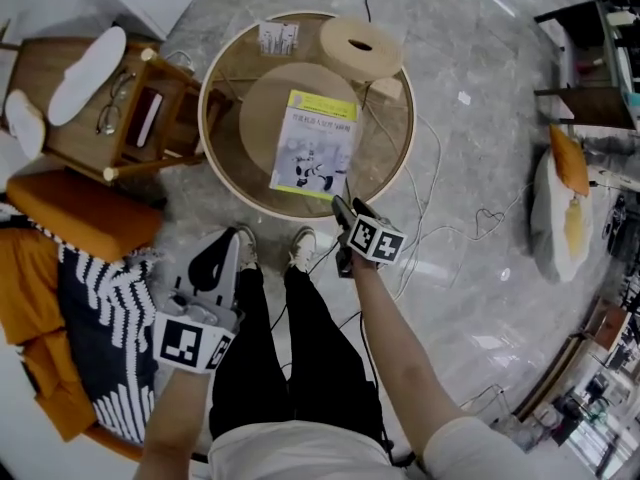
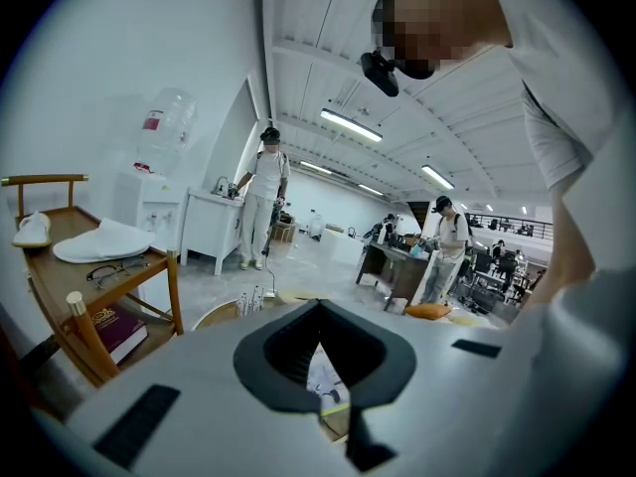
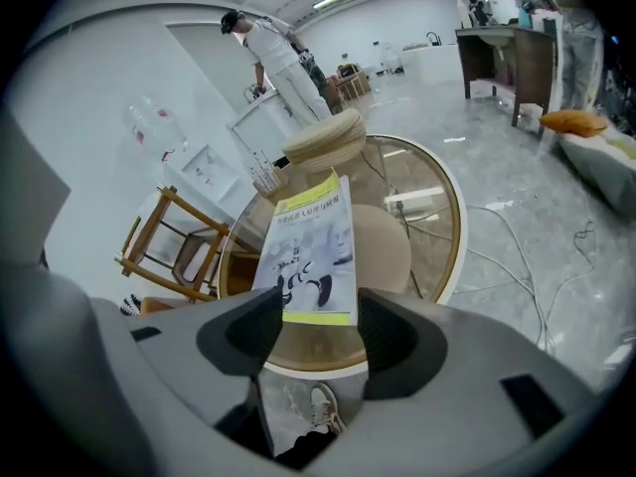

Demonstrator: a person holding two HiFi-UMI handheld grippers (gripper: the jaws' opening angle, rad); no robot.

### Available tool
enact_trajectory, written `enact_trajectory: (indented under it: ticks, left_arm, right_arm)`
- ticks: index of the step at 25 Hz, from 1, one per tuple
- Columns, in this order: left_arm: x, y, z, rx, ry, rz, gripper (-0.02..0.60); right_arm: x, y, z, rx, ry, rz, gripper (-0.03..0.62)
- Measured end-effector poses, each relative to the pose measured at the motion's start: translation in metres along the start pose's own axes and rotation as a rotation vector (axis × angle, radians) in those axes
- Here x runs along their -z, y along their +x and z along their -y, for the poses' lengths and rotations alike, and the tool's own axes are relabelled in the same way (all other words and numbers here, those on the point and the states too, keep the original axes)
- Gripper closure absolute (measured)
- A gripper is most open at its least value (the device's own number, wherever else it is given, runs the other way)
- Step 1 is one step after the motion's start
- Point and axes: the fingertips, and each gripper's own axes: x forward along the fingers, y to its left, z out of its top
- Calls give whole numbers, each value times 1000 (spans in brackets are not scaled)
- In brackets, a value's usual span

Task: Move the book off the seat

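A thin book (image 1: pixel 315 140) with a pale cover and a yellow-green strip lies flat on the round glass table (image 1: pixel 213 158). My right gripper (image 1: pixel 345 208) hovers at the book's near right corner. In the right gripper view the book (image 3: pixel 313 251) stretches away from the right gripper (image 3: pixel 320 331), its near edge lying in the gap between the open jaws with the pads not pressing on it. The table's rim (image 3: pixel 452 256) curves round to the right. My left gripper (image 1: pixel 213 263) hangs low by the person's left leg, jaws together and empty. In the left gripper view a sliver of the book (image 2: pixel 323 376) shows beyond the left gripper (image 2: pixel 318 311).
A cream ring-shaped disc (image 1: pixel 362 48) and a small card holder (image 1: pixel 278 38) sit on the table's far side. A wooden side shelf (image 1: pixel 150 118) with slippers, glasses and a dark red book stands on the left. An orange cushion (image 1: pixel 85 213) lies beside it. Cables (image 1: pixel 440 228) trail on the floor.
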Motion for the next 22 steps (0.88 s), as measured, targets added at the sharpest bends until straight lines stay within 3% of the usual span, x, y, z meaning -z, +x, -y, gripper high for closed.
enact_trajectory:
  ticks: [8,13,22]
  left_arm:
    - [-35,-9,18,31,57,35,565]
    - [-73,-19,28,34,94,81,565]
    - [-134,-40,41,31,162,148,566]
  right_arm:
    - [-27,-51,-19,-45,29,115,538]
    - [-51,-83,-33,-77,24,170,571]
    - [-119,-166,-69,-175,-8,331,572]
